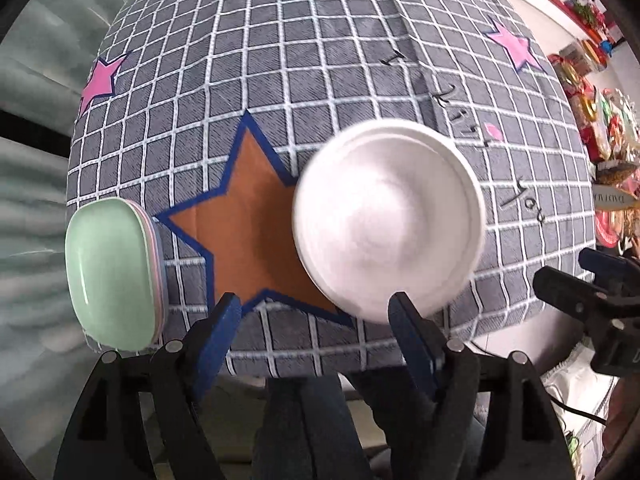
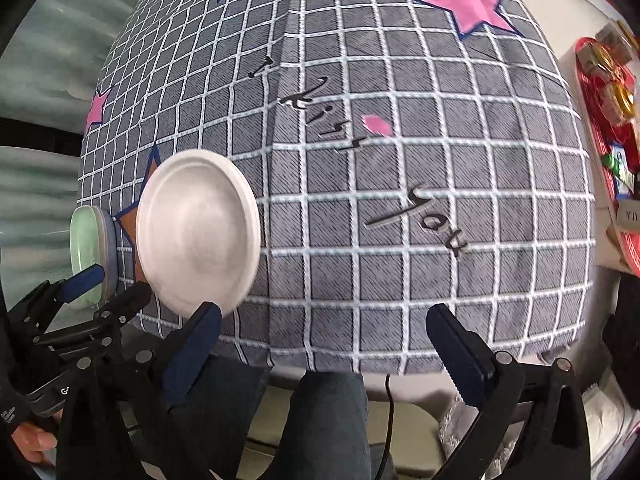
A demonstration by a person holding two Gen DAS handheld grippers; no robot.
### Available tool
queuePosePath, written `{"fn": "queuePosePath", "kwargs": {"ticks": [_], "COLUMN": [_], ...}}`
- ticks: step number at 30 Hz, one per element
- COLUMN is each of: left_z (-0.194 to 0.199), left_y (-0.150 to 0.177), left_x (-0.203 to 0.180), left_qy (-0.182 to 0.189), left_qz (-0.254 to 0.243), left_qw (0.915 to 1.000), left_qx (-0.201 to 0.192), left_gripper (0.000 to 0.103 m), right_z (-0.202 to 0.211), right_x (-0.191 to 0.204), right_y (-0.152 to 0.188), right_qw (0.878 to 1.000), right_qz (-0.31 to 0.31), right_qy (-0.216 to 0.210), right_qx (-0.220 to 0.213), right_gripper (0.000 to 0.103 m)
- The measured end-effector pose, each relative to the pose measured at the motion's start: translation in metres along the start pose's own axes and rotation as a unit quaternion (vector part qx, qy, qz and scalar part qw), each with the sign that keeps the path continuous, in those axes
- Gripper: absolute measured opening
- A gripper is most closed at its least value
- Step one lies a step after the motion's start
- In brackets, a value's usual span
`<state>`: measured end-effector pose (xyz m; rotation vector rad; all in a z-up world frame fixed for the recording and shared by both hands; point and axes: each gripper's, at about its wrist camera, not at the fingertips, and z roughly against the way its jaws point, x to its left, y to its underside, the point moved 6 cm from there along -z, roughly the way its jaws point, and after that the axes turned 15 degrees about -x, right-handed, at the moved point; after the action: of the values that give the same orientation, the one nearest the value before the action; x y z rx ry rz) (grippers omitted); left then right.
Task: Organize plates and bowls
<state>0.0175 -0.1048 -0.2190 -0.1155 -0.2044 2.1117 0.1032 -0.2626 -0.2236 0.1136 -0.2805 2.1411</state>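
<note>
A grey checked cloth (image 1: 320,80) with stars covers the worktop. On it sits a white bowl (image 1: 388,220), close to the near edge and partly over a brown star (image 1: 248,224). Its outline is blurred in both views. Well to the left of it, at the cloth's left edge, is a stack of plates (image 1: 112,272) with a pale green one on top and pink and blue rims showing beneath.

The left tongs (image 1: 316,312) are spread, with nothing between them. Their right fingertip (image 1: 400,304) overlaps the bowl's near rim in the left wrist view, but whether it touches cannot be told. Their left fingertip lies over the near point of the brown star.

The right tongs (image 2: 324,320) are also spread wide and empty, over bare cloth to the right of the bowl (image 2: 198,232). Their left fingertip (image 2: 208,316) sits just beside the bowl's near rim. From the right wrist view the left tongs (image 2: 108,284) appear at the far left, in front of the plates (image 2: 90,248).

Black lettering (image 2: 424,216) runs across the cloth to the right of the bowl. A red tray (image 2: 608,128) of small items stands at the right, off the cloth.
</note>
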Motion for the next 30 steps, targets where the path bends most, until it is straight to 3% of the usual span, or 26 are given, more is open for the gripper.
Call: {"fn": "queuePosePath", "kwargs": {"ticks": [5, 10, 16, 20, 24, 30], "left_z": [0.008, 0.002, 0.003, 0.001, 0.004, 0.002], "left_y": [0.011, 0.01, 0.012, 0.01, -0.018, -0.021], "left_x": [-0.014, -0.02, -0.022, -0.014, 0.0, 0.033], "left_qy": [0.005, 0.015, 0.021, 0.03, 0.04, 0.038], "left_qz": [-0.03, -0.029, -0.04, -0.058, -0.063, -0.07], "left_qw": [0.9995, 0.9995, 0.999, 0.9979, 0.9972, 0.9967], "left_qx": [-0.012, 0.0, 0.0, -0.002, -0.009, -0.013], "left_gripper": [0.081, 0.081, 0.081, 0.081, 0.081, 0.081], "right_z": [0.01, 0.008, 0.013, 0.011, 0.006, -0.003], "right_x": [-0.014, -0.029, -0.023, -0.015, -0.001, 0.028], "right_y": [0.006, 0.012, 0.014, 0.013, 0.014, 0.005], "right_qw": [1.0, 0.998, 0.998, 0.997, 0.996, 0.995], "right_qz": [-0.016, -0.06, -0.062, -0.073, -0.089, -0.096], "right_qy": [0.006, 0.015, 0.019, 0.027, 0.028, 0.027], "right_qx": [-0.005, -0.003, -0.003, -0.01, -0.009, -0.023], "right_gripper": [0.103, 0.103, 0.103, 0.103, 0.103, 0.103]}}
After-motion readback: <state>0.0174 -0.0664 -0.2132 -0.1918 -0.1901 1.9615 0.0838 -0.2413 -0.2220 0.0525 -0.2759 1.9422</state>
